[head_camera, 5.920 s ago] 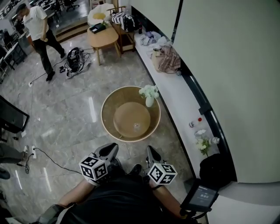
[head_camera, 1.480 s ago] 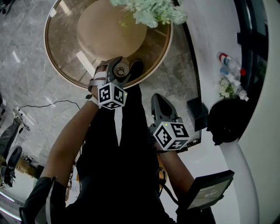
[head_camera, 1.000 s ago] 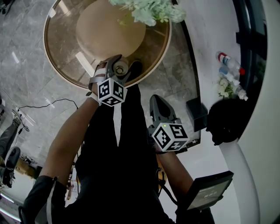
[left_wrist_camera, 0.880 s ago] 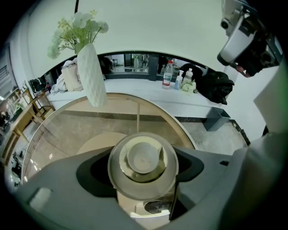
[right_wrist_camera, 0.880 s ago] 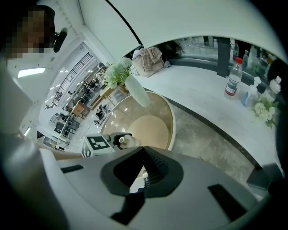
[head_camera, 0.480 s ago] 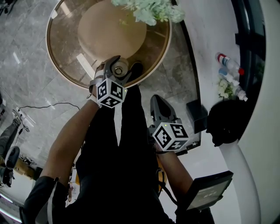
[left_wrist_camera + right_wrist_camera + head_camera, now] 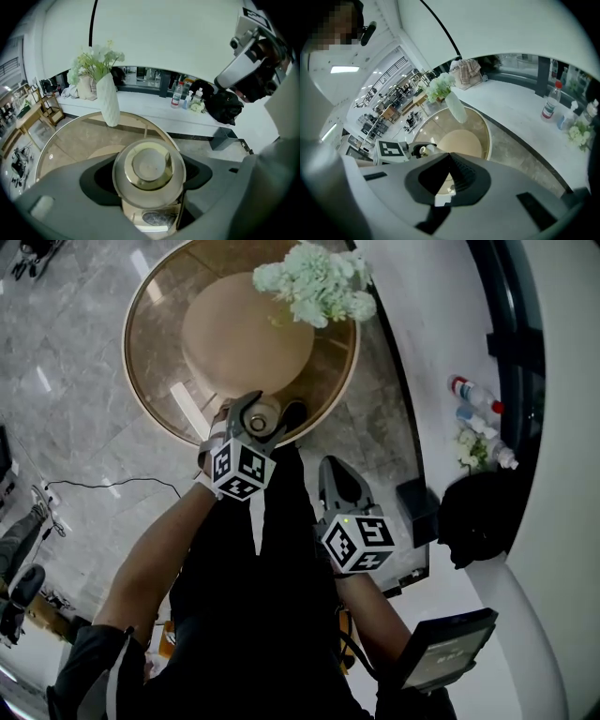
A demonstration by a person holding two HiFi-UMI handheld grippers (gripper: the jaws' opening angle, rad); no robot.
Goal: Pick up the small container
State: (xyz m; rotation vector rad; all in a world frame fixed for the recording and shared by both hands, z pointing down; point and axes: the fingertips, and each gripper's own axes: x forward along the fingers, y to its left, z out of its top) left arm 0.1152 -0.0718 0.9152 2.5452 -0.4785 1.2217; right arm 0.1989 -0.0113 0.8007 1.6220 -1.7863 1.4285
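Observation:
The small container (image 7: 262,416) is a round clear jar with a gold lid. My left gripper (image 7: 266,405) is shut on it and holds it over the near rim of the round glass table (image 7: 150,399). In the left gripper view the container (image 7: 149,169) fills the space between the jaws, lid toward the camera. My right gripper (image 7: 330,465) hangs lower right, beside my body, shut with nothing in it. The right gripper view shows its jaws (image 7: 451,172) pressed together, and past them the left gripper (image 7: 393,151) with the container (image 7: 423,151).
A white vase of pale flowers (image 7: 314,282) stands on the table's far side. A white ledge (image 7: 427,352) at the right carries bottles (image 7: 472,395). A black bag (image 7: 478,517) and a dark bin (image 7: 417,507) sit by it, and a tablet (image 7: 445,657) is at lower right.
About six seconds ago both grippers were by my body and the container stood on the table. Over the last second the left gripper stays shut on it; the view has shifted slightly.

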